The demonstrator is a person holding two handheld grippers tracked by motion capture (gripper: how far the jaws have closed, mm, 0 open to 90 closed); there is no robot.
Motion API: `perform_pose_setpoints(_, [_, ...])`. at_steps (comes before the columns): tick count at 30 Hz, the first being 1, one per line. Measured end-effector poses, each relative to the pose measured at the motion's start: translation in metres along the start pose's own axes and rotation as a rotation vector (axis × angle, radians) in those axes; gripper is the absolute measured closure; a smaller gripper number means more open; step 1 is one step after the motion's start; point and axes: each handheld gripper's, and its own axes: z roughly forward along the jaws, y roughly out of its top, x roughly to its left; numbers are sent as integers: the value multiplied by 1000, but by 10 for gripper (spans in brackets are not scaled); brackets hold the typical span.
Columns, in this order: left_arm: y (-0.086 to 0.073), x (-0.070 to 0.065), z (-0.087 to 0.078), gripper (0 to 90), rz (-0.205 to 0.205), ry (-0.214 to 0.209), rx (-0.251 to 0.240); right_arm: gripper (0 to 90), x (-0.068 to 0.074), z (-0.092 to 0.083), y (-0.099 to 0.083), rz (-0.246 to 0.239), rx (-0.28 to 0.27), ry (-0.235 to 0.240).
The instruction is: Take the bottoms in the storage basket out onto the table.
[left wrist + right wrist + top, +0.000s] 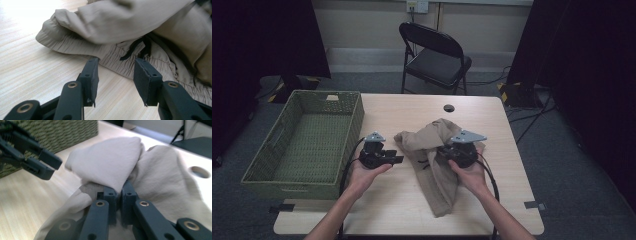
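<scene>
A crumpled beige garment (432, 142) with an elastic waistband and a black drawstring (135, 48) lies on the wooden table (387, 200), right of centre. My right gripper (438, 151) sits on the garment, shut on a bunched fold of the cloth (110, 162), which bulges up over the closed jaws of the right gripper (119, 188). My left gripper (398, 160) rests just left of the garment, open. In the left gripper view the left gripper (116, 66) points at the gathered waistband (117, 58), with its pads just short of the hem and nothing between them.
A green woven basket (349, 125) stands at the table's left edge, and its wall (62, 132) lies beyond the left gripper (40, 167) in the right gripper view. A cable hole (449, 108) is at the table's back. A black folding chair (437, 55) stands behind the table.
</scene>
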Motion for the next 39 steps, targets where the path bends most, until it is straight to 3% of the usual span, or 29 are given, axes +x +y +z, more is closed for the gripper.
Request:
perform_pose_setpoints(3, [0,-1,0,551,-2,0,-3,853,-15,-21,-4,28,-20,-37])
perform_pose_setpoints(6, [0,-1,2,551,1,1,4,850,-30,-33,-15,54,-5,-74])
perform_pose_setpoints(12, [-1,-6,10,551,13,-9,27,847,-56,-27,-60,91,137,-124])
perform_pose_setpoints(15, [-1,-9,13,550,15,-16,25,846,-61,-19,-76,96,196,-122])
perform_pose_setpoints(21, [-4,-28,24,561,43,-77,39,838,-50,-5,-86,62,258,-99])
perform_pose_setpoints(28, [-10,-57,46,569,82,-174,62,826,-36,0,-86,57,266,-56])
perform_pose_setpoints(30, [-14,-65,51,569,115,-191,89,821,-34,1,-86,62,265,-42])
perform_pose_setpoints(33, [-19,-71,57,578,149,-170,110,800,-28,1,-86,47,270,-32])
perform_pose_setpoints(35, [-22,-70,59,621,174,-127,125,788,-23,1,-86,39,274,-26])
perform_pose_setpoints(37, [-25,-66,63,628,147,-115,161,775,-16,0,-86,25,279,-1])
perform_pose_setpoints(39, [-26,-62,63,625,143,-94,166,759,-7,0,-86,8,285,41])
